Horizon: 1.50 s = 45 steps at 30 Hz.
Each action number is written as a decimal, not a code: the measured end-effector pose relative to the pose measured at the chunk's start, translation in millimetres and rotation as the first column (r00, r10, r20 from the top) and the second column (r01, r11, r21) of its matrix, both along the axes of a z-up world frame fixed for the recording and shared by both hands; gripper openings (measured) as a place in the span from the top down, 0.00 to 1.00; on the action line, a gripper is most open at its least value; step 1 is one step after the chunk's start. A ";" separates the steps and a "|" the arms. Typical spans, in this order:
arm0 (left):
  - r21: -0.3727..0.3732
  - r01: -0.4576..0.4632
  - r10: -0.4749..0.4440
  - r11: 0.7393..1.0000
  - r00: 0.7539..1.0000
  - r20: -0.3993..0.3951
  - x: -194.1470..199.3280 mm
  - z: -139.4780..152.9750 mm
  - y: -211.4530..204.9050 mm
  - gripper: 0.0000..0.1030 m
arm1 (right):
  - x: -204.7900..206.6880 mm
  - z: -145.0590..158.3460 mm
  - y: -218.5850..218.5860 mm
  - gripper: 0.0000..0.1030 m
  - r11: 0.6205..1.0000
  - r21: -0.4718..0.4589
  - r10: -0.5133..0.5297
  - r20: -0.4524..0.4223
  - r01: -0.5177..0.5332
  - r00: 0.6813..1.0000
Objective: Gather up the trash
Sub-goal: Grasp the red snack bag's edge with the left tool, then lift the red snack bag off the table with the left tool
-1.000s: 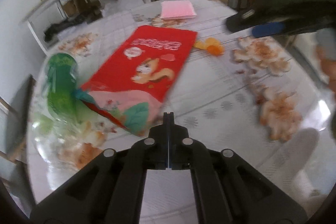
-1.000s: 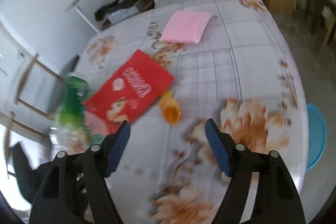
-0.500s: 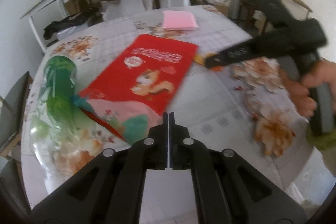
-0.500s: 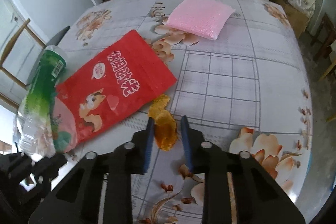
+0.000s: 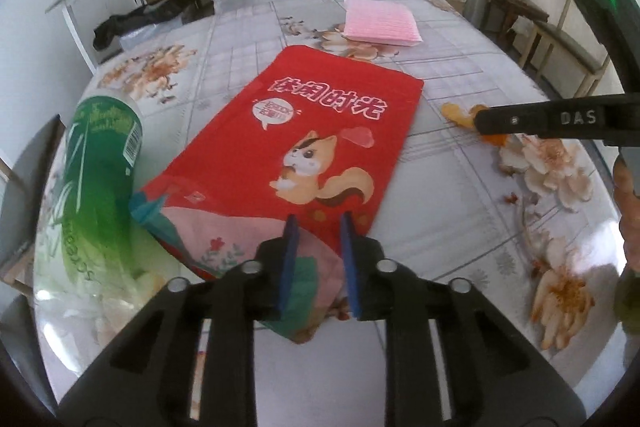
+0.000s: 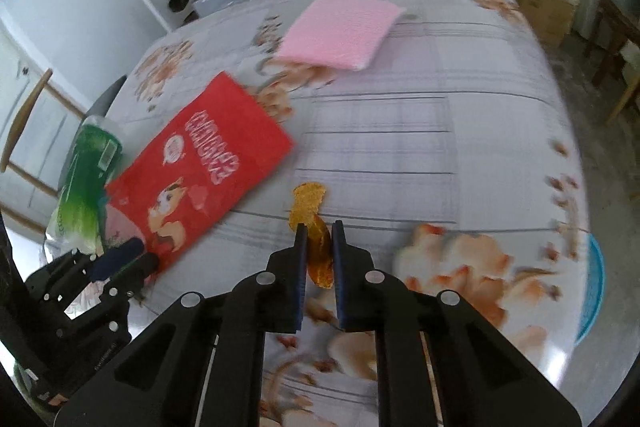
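Right gripper point(image 6: 319, 231) — jaws narrow, pinching the orange peel point(image 6: 316, 227); left gripper point(image 5: 319, 225) jaws part-open over the red bag point(image 5: 296, 155) at twelve o'clock.

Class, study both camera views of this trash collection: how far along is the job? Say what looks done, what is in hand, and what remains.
Done: nothing looks collected yet; no bin shows. In hand: the right gripper has closed around the orange peel, and the left gripper sits open over the red snack bag. Left: the bag, the green bottle lying beside it, and perhaps the pink pad, all on the table.
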<state>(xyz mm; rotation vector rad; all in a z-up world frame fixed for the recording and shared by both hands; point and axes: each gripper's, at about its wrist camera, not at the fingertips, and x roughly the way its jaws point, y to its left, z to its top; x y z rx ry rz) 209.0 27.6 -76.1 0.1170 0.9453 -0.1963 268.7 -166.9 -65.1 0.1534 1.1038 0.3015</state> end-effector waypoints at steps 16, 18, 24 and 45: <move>-0.445 0.143 -0.261 0.884 0.941 -0.215 -42.5 -3.8 -47.1 0.82 | -36.0 11.9 -28.8 0.88 0.971 0.230 -0.058 -0.031 0.063 0.998; -0.495 0.167 -0.298 0.853 0.933 -0.200 -52.9 -1.8 -44.6 0.75 | -42.8 5.6 -25.3 0.88 0.967 0.246 -0.049 -0.055 0.061 0.997; -0.465 0.141 -0.188 0.874 0.981 -0.056 -66.5 24.1 -7.1 0.60 | -58.7 -1.1 -11.4 0.88 0.957 0.288 0.004 -0.085 0.021 0.996; -0.515 -0.037 -0.061 0.856 0.983 -0.172 -46.2 11.3 28.6 0.50 | -69.3 -21.2 -1.0 0.88 0.963 0.268 0.013 -0.110 0.017 0.994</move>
